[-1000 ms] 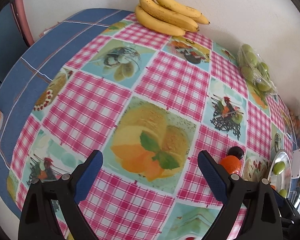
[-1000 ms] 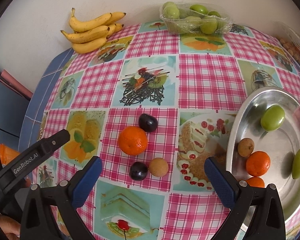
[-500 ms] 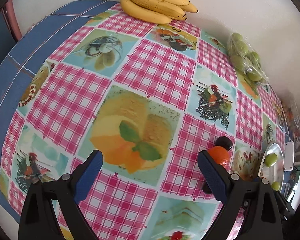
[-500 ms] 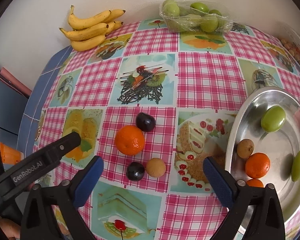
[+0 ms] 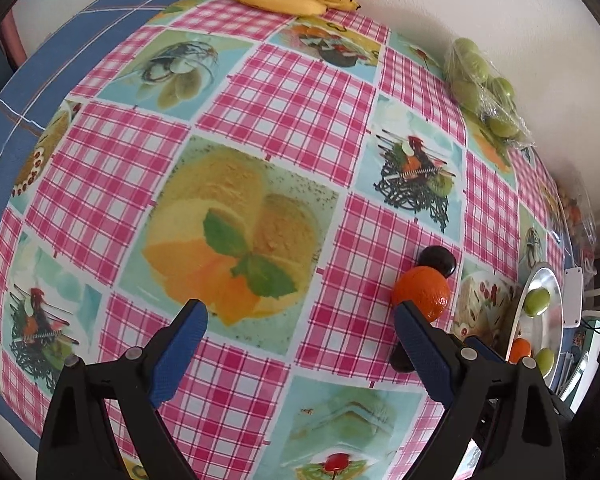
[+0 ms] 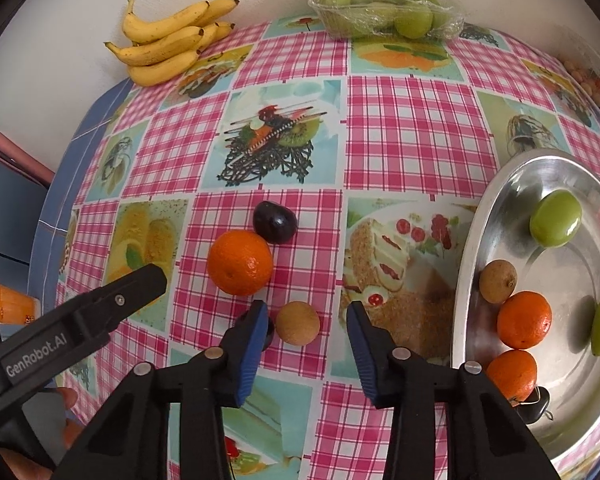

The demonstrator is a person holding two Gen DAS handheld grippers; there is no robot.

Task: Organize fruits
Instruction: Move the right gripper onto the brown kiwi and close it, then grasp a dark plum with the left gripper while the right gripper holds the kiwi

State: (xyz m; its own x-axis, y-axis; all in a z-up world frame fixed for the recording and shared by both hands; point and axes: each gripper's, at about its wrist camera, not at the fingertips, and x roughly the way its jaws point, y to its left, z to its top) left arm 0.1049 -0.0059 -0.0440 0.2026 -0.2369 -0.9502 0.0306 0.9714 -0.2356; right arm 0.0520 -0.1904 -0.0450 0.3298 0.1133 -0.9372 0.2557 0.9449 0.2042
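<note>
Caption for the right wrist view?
Open right gripper nears a small brown fruit beside the metal tray.

"GenRobot.AI" on left gripper (image 6: 72, 320)

orange (image 6: 239, 262) on cloth | brown fruit (image 6: 297, 323) beside | tray (image 6: 466, 264) part-filled

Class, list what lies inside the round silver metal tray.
Inside the round silver metal tray: two green fruits, two oranges, one brown longan, a dark fruit. The right gripper's fingers hide its near rim.
</note>
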